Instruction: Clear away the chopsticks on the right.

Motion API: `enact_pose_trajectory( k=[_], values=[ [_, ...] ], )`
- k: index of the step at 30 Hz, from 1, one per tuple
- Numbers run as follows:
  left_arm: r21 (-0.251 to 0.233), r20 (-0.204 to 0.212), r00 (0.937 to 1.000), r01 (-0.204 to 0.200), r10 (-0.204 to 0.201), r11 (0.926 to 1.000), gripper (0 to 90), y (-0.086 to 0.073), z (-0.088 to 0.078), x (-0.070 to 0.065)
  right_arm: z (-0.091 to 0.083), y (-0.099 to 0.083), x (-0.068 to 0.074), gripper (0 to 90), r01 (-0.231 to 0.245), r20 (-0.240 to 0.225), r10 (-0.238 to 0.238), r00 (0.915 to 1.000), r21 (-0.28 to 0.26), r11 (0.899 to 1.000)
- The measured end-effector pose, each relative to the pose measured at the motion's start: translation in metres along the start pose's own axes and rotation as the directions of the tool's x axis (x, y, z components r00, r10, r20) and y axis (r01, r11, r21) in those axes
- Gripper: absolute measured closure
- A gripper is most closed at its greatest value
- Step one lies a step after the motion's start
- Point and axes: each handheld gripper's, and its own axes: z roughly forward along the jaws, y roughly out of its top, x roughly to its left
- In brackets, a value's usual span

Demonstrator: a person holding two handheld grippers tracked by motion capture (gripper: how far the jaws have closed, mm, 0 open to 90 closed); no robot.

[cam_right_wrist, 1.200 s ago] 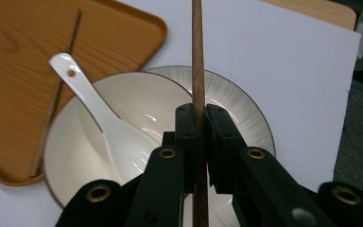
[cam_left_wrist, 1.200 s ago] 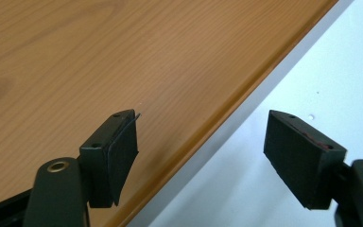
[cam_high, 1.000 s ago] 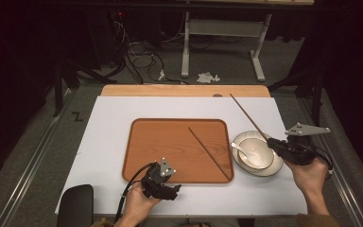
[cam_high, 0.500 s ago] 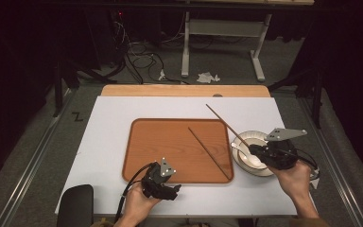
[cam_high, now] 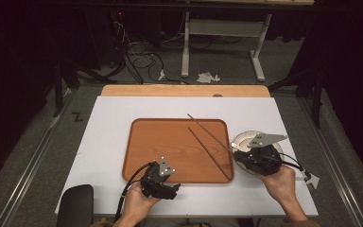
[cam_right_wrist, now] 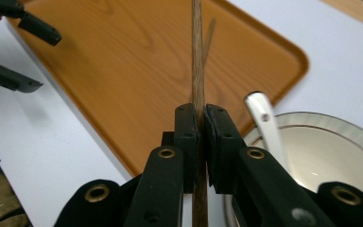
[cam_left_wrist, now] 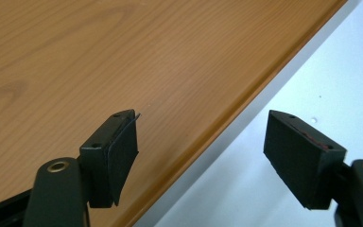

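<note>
A brown wooden tray (cam_high: 170,146) lies mid-table with one thin chopstick (cam_high: 210,153) flat on its right part. My right gripper (cam_high: 237,154) is over the left rim of a white bowl (cam_high: 243,139) and is shut on a second chopstick (cam_high: 208,131), which slants out over the tray. In the right gripper view, the jaws (cam_right_wrist: 201,111) pinch that chopstick (cam_right_wrist: 197,56), with the bowl (cam_right_wrist: 340,142) and a white spoon (cam_right_wrist: 263,123) just to the right. My left gripper (cam_high: 170,188) rests at the tray's near edge, open and holding nothing (cam_left_wrist: 203,123).
The white table top (cam_high: 123,113) has a wooden strip (cam_high: 184,91) along its far edge. A black pad (cam_high: 78,203) sits at the near left corner. Cables trail from both grippers. In the left gripper view, the tray's rim (cam_left_wrist: 246,99) runs diagonally between the jaws.
My right gripper has moved left with the chopstick, from beside the bowl to over its left rim, so the stick's far end is now over the tray. The left gripper has stayed put.
</note>
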Motion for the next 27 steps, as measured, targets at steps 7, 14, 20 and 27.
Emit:
enact_pose_trajectory(
  k=[7,14,20,27],
  values=[
    [0.001,-0.002,1.0000,-0.002,0.002,1.0000,26.7,0.000,0.000,0.000,0.025,-0.001,0.013,85.3,0.005,-0.026,-0.004,0.9997,0.057,0.998],
    [0.002,0.000,1.0000,-0.006,0.006,1.0000,26.7,0.000,0.000,-0.001,0.056,-0.004,0.024,85.2,-0.001,-0.030,0.005,0.9995,0.139,0.990],
    [0.001,0.000,1.0000,-0.005,0.005,1.0000,26.7,0.000,-0.001,0.000,0.077,-0.006,0.028,85.2,-0.007,-0.022,0.011,0.9997,0.195,0.981],
    [0.003,0.002,1.0000,-0.006,0.006,1.0000,26.7,0.000,0.000,-0.001,0.093,-0.009,0.031,85.0,-0.017,-0.019,0.022,0.9996,0.228,0.974]
  ],
)
